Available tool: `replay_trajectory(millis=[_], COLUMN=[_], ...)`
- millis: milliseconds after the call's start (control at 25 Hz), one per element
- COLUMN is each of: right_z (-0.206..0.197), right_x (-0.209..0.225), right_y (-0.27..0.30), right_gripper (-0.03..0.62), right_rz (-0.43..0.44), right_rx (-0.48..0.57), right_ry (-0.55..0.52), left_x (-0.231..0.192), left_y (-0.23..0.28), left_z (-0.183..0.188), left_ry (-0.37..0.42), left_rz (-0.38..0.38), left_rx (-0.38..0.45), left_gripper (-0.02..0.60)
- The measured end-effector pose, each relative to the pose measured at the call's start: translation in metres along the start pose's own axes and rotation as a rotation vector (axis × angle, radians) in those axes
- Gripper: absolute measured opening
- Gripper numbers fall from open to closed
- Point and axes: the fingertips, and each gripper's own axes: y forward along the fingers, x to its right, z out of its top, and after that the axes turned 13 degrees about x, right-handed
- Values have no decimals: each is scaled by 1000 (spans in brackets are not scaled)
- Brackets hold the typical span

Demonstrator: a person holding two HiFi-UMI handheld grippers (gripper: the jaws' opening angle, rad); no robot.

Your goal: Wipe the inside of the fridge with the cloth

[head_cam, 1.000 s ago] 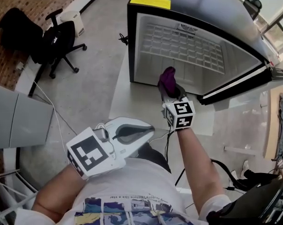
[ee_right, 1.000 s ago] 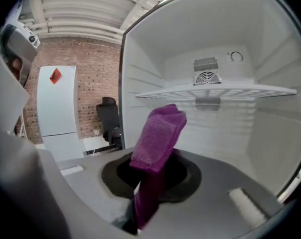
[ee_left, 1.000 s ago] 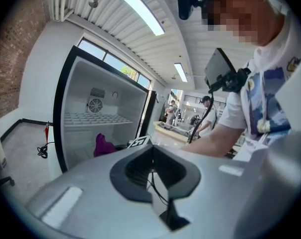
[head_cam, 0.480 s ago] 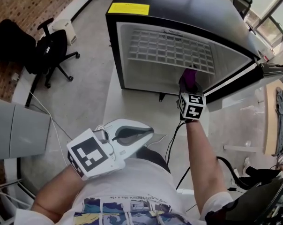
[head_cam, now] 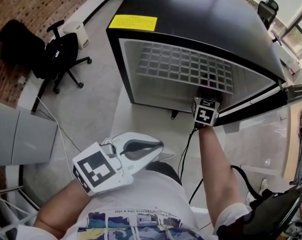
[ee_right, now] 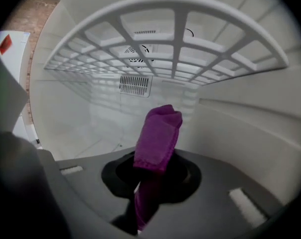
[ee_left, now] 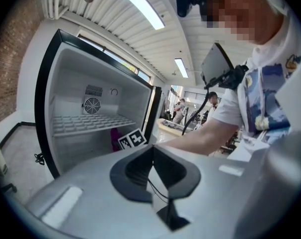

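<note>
The black fridge (head_cam: 201, 19) stands open, showing a white inside with a wire shelf (head_cam: 186, 69). My right gripper (head_cam: 207, 91) reaches into the lower compartment, shut on the purple cloth (head_cam: 207, 83). In the right gripper view the cloth (ee_right: 158, 131) sticks up from the shut gripper (ee_right: 151, 176), under the shelf (ee_right: 175, 39) and short of the back wall's vent (ee_right: 135, 84). My left gripper (head_cam: 153, 148) hangs near my body, well outside the fridge, jaws together on nothing. The left gripper view shows that gripper (ee_left: 153, 152), the fridge (ee_left: 85, 108) and the cloth (ee_left: 114, 138).
A black office chair (head_cam: 61, 51) and a small white bin (head_cam: 75, 28) stand on the floor to the left. A grey cabinet (head_cam: 18, 134) is at the near left. The fridge door (head_cam: 297, 91) swings out at the right. A cable (head_cam: 186, 149) trails on the floor.
My right gripper has carried the cloth forward from the fridge's front edge into the compartment under the shelf. The left gripper has stayed where it was.
</note>
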Motion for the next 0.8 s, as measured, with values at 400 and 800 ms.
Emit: replay_trajectory(millis=[400,800], right_z=[-5,-12], right_x=[-2,-40], right_y=[37,54], right_gripper=[55,57], right_rz=[-18,98], right_rx=[-52,-89], right_ry=[-106,-101], left_x=[-23,-34], left_y=[4,11], left_z=[-5,-3], left_ry=[-13,-51], left_rz=[71,113], left_rx=[-6,-11], left_gripper=[5,5])
